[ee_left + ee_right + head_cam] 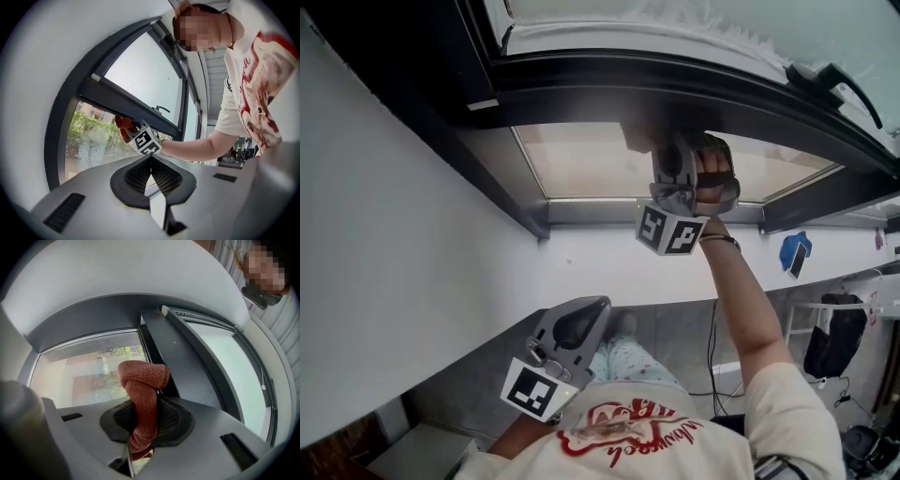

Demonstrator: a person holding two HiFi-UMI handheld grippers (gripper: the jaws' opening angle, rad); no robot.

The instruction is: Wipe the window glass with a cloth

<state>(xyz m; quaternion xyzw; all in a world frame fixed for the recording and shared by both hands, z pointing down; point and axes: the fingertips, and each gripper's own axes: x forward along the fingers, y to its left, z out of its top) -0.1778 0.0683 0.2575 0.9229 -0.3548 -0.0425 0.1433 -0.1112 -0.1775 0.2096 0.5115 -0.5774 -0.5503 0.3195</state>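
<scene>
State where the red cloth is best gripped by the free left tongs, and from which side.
Grip the bunched end of the cloth that sticks out beyond the right tongs, coming in from the side, across its length. That rolled lump is thick and exposed; the middle is clamped between the jaws.

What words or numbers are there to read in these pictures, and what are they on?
No word or number reads clearly.
Red curly writing on the white shirt: upside down and blurred, unreadable.
The marker cubes: black-and-white square patterns, not letters.
</scene>
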